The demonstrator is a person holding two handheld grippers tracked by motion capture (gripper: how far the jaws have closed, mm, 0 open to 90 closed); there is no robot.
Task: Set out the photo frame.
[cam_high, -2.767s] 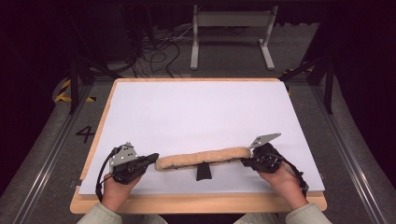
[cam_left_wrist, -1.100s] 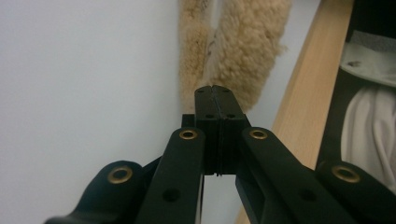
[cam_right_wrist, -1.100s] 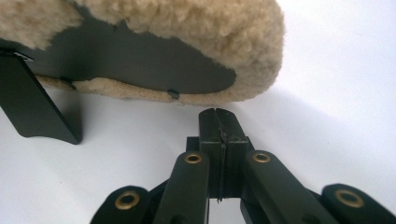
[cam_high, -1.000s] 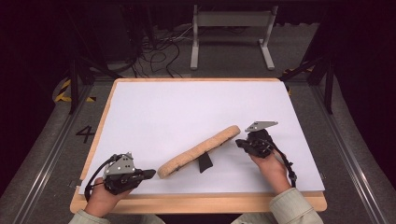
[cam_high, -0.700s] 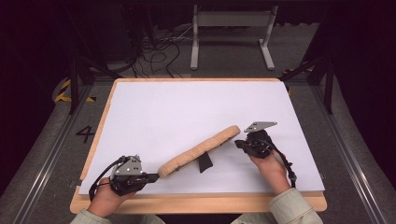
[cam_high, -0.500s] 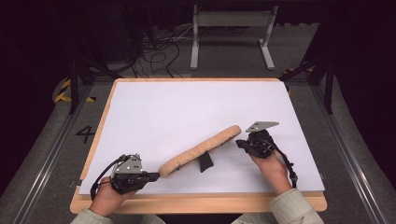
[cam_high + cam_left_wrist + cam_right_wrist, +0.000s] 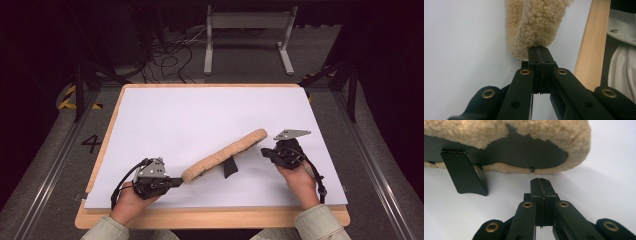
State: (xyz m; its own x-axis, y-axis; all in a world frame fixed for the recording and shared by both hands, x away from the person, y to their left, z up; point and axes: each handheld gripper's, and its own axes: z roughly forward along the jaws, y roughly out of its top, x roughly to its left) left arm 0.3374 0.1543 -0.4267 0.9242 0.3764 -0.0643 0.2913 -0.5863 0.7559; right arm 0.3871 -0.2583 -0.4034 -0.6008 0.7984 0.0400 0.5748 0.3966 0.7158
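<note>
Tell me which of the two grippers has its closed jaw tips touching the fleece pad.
The left gripper: its shut tips press against the near end of the fleece pad. The right gripper is also shut but sits just off the far end.

Wooden bench (image 7: 210,220) stood on grey floor (image 7: 45,165), its top covered by a white sheet (image 7: 210,115) that left a wood strip bare along the near edge. A long tan fleece pad (image 7: 225,155) lay on the sheet near the middle, running diagonally from near-left to far-right, with a black strap (image 7: 230,167) sticking out on its near side.
</note>
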